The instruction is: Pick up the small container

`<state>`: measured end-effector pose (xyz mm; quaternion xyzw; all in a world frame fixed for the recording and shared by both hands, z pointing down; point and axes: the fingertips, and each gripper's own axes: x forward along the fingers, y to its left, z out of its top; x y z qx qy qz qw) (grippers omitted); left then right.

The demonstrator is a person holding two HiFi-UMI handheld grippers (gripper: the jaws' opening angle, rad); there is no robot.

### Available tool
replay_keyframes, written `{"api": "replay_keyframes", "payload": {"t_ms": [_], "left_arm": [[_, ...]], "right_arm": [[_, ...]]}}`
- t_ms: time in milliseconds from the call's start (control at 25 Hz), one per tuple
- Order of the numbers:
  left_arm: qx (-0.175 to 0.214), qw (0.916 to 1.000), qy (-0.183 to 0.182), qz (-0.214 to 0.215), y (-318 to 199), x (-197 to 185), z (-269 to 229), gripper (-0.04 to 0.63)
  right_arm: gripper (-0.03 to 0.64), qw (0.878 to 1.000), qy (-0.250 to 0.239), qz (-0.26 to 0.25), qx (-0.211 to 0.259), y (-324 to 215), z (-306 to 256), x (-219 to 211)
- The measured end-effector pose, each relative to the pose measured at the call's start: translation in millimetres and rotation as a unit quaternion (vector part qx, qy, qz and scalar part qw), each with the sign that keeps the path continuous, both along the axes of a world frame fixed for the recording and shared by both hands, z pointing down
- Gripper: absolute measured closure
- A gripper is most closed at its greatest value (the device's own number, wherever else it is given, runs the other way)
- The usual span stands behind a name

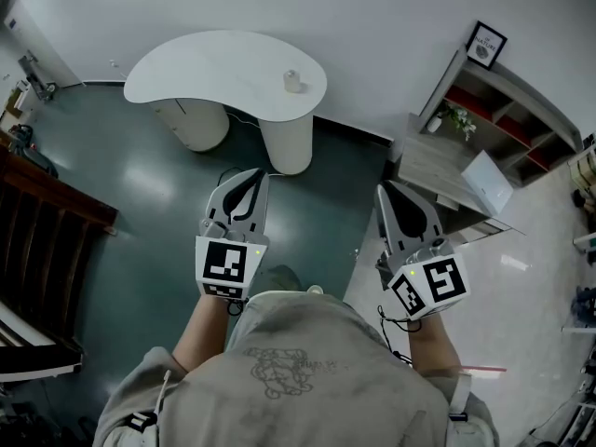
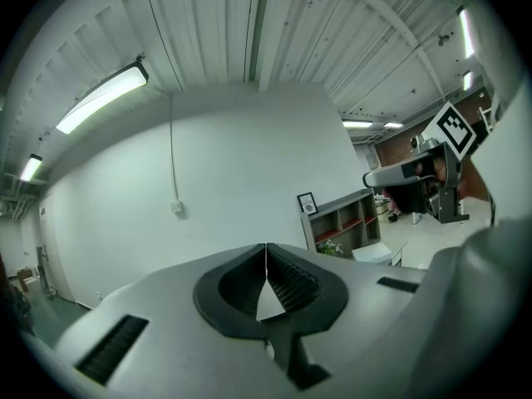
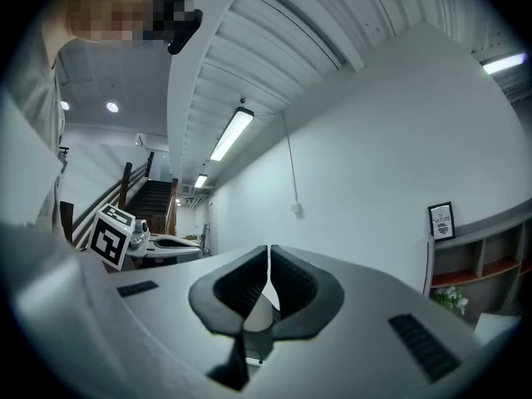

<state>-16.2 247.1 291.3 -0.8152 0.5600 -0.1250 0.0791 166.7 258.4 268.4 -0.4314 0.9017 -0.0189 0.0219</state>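
So the person is standing on the dark floor (image 1: 140, 184) holding both tools out level in front. The left gripper (image 1: 254, 177) is keeping its fingers (image 2: 293, 279) clenched on nothing, ribbed pads meeting at the tips, and the right gripper (image 1: 385, 192) is doing the same, its fingers (image 3: 293, 283) pressed together and empty. The small container (image 1: 294, 82) is sitting alone toward the right end of the white curvy bench (image 1: 200, 68), straight ahead and well apart from both tools. It's looking like it's standing upright, but it's too tiny to tell the shape properly. It's lining up between the two tools, a bit more on the left one's side, so I'm guessing that hand is nearer. Nothing is blocking the way, just open floor and the bench's fat legs underneath. A shelf unit (image 1: 507, 110) with a framed picture (image 1: 486, 45) and a little plant (image 1: 456, 117) is standing off right, a staircase (image 1: 42, 203) off left. Either set will need opening before the grab.
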Motion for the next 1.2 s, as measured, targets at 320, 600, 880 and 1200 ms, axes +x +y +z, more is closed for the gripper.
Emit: {"api": "replay_keyframes", "payload": {"t_ms": [320,600,880,1200], "left_arm": [[0.004,1.0,-0.005,-0.005,-9.4,8.2,2.8,0.577],[0.003,1.0,-0.003,-0.006,-32.4,6.0,12.5,0.577],[0.004,1.0,-0.001,-0.005,-66.5,-1.6,14.5,0.577],[-0.008,1.0,-0.002,-0.005,-120.7,-19.6,24.7,0.577]], "right_arm": [[0.584,1.0,-0.01,-0.01,-0.005,-16.2,10.4,5.9],[0.584,1.0,0.001,-0.02,-0.01,-38.7,23.4,-4.2],[0.584,1.0,0.009,-0.021,-0.008,-74.7,24.1,-10.7],[0.584,0.999,0.017,-0.027,-0.024,-130.0,39.7,-32.5]]}}
